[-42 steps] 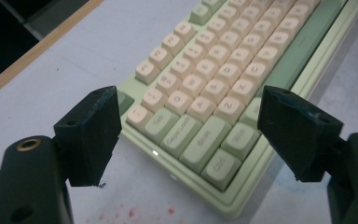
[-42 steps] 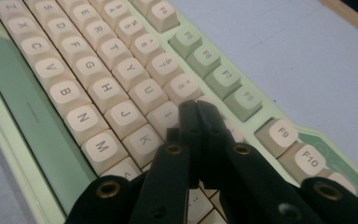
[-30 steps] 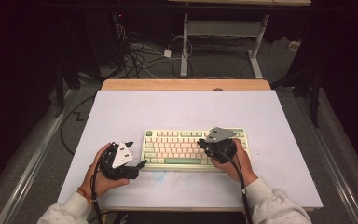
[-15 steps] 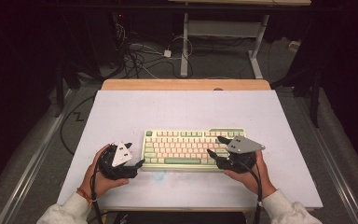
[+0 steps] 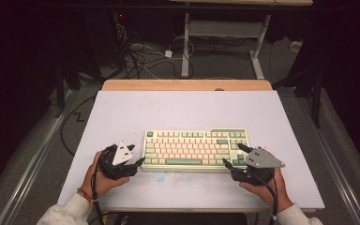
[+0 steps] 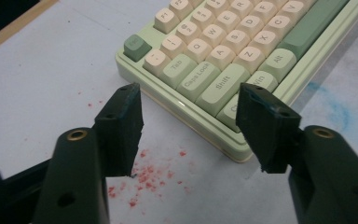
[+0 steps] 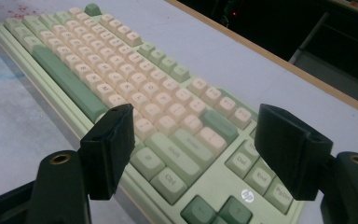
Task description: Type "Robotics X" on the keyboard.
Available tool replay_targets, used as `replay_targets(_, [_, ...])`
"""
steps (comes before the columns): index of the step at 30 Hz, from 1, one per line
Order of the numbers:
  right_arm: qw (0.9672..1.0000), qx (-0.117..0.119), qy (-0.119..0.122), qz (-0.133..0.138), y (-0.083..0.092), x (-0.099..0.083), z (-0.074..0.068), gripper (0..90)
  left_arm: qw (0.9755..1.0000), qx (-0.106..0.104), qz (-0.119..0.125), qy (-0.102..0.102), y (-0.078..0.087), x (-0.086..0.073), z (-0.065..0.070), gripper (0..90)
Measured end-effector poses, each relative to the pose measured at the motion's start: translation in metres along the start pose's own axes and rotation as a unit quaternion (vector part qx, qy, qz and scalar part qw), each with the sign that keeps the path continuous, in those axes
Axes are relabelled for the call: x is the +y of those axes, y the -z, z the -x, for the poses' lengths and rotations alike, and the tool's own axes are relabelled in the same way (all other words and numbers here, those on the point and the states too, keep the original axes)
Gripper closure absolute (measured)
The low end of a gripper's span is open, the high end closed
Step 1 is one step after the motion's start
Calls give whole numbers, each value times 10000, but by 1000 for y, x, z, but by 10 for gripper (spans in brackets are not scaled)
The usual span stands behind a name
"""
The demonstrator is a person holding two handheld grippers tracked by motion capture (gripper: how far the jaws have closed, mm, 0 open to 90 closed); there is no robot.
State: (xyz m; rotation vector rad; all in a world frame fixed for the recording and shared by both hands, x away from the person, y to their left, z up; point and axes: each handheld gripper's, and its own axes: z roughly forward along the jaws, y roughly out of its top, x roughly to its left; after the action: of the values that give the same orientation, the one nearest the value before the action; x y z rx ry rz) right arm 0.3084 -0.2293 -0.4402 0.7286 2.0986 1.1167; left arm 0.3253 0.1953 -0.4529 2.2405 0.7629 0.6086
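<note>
- Your keyboard [image 5: 194, 150] lies flat near the front of the desk [image 5: 187, 108], between your 2 hands.
- Your left tongs [image 5: 139, 161] have just been closing, yet the jaws stand apart around the front left corner without pressing it.
- Your right tongs [image 5: 230, 156] have just been opening and stand wide at the front right corner, nothing clamped.
- To lift well, I judge you should seat each pair squarely on the case edge, not the keycaps, and close both evenly.
- The case is smooth pale green plastic; the keycaps are rounded cream and green; red specks [image 6: 147, 175] dot the matte white surface.
</note>
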Motion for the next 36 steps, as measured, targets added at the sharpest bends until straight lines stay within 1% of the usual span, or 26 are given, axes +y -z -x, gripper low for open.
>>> replay_targets(1, [10000, -9, 31, -36, 1, -3, -1, 289, 10000, -20, -55, -18, 0, 1, -1, 557])
replay_targets(3, [9999, 4, 52, -123, 2, -7, -3, 289, 9999, -108, -55, 6, 1, 4, -4, 668])
replay_targets(4, [9999, 15, 32, -125, 3, -9, -3, 290, 9999, -143, -75, 7, 2, 6, -5, 707])
replay_targets(5, [9999, 12, 23, -119, 4, -10, -3, 290, 9998, -144, -110, -41, 2, 8, -5, 744])
replay_targets(7, [9999, -1, -17, -140, 5, -12, -4, 290, 9997, -216, -123, -53, 1, 13, -6, 802])
replay_targets(10, [9999, -11, -32, -148, 7, -14, -4, 291, 9992, -333, -174, -136, 0, 22, -6, 853])
replay_targets(13, [9999, -18, -19, -156, 7, -14, -5, 292, 9988, -456, -150, -125, -2, 31, -7, 871])
replay_targets(15, [9999, -23, -15, -165, 6, -14, -6, 293, 9987, -442, -182, -186, -4, 38, -6, 872])
replay_targets(17, [9999, -16, -2, -163, 6, -14, -6, 293, 9984, -493, -195, -200, -7, 44, -6, 873])
replay_targets(19, [9998, -5, 2, -199, 5, -14, -7, 294, 9983, -486, -229, -238, -10, 49, -6, 873])
replay_targets(23, [9998, -1, 2, -220, 4, -15, -7, 294, 9976, -568, -266, -304, -19, 60, -4, 872])
replay_targets(24, [9997, -5, -5, -228, 4, -15, -7, 295, 9974, -601, -263, -300, -21, 63, -3, 872])
replay_targets(29, [9996, 15, -5, -275, 2, -16, -6, 295, 9959, -700, -348, -445, -37, 79, 3, 867])
replay_targets(30, [9996, 23, -2, -290, 2, -16, -6, 295, 9953, -761, -376, -471, -40, 82, 4, 865])
replay_targets(34, [9995, 22, 38, -312, 1, -17, -6, 295, 9940, -857, -403, -551, -54, 94, 10, 863])
replay_targets(36, [9995, 19, 46, -322, 1, -17, -6, 297, 9930, -892, -454, -628, -60, 99, 13, 865])
